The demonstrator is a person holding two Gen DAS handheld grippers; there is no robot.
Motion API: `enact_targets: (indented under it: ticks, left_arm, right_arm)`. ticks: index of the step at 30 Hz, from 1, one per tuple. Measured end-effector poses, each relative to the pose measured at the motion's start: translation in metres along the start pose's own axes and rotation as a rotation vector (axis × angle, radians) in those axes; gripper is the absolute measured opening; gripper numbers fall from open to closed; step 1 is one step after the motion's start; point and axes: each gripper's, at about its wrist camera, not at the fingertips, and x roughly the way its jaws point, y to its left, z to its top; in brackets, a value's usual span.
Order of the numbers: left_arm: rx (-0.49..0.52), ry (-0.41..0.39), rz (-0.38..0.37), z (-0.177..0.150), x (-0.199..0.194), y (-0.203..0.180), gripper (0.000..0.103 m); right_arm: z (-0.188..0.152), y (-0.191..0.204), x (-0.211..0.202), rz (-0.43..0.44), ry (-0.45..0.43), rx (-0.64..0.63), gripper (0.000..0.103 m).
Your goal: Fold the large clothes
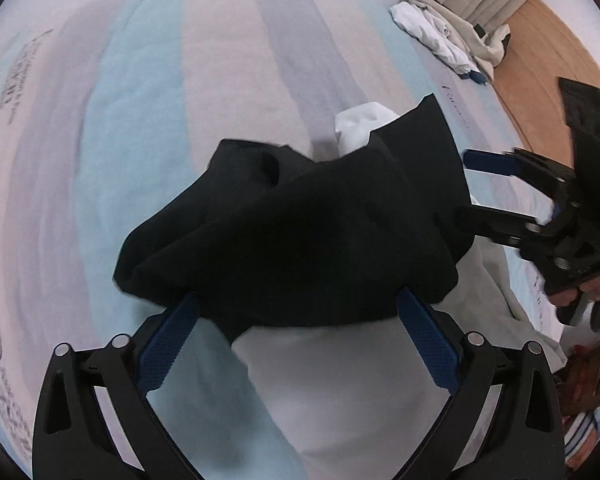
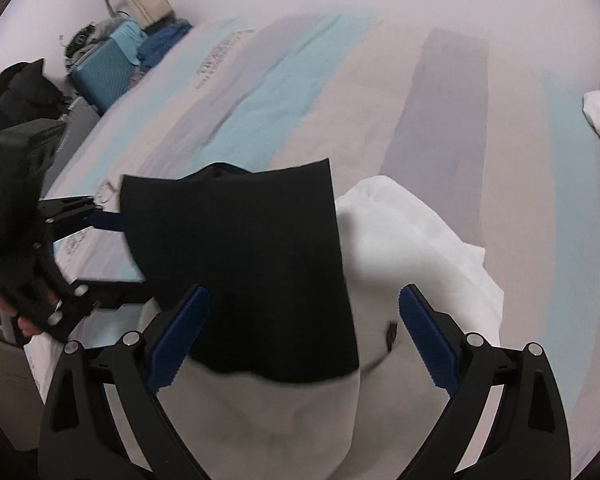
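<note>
The black-and-white garment [image 2: 260, 264] lies bunched on the striped bed sheet [image 2: 284, 96], its black part flopped over the pale part, which I judge a half-made fold needing straightening. I have the left tongs [image 1: 298, 320] and right tongs [image 2: 304, 320] both spread wide, pinching nothing, poised over its near edge.

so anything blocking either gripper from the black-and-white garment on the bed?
Nothing visible does. The black-and-white garment lies directly ahead of both open grippers: the left gripper has its pads at the black fabric's edge, and the right gripper straddles it too. The striped bedsheet beyond looks bare where a fold would land.
</note>
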Motion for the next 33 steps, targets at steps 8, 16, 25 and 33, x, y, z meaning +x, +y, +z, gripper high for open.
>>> enact_targets:
  ticks: [8,16,25,33]
  left_arm:
    - [0.005,0.012,0.073,0.018,0.011,0.004,0.097]
    - [0.024,-0.012,0.114,0.048,0.013,-0.009,0.097]
    - [0.123,-0.068,0.136,0.103,0.032,-0.050,0.097]
    - [0.163,-0.099,0.190,0.125,0.076,-0.071,0.097]
  right_arm:
    - [0.022,-0.017,0.031,0.078,0.091,0.078,0.007]
    - [0.036,-0.041,-0.003,0.085,0.003,0.142,0.002]
    - [0.033,-0.089,-0.032,-0.059,-0.043,0.217,0.002]
    - [-0.007,-0.134,0.019,-0.164,0.050,0.281,0.002]
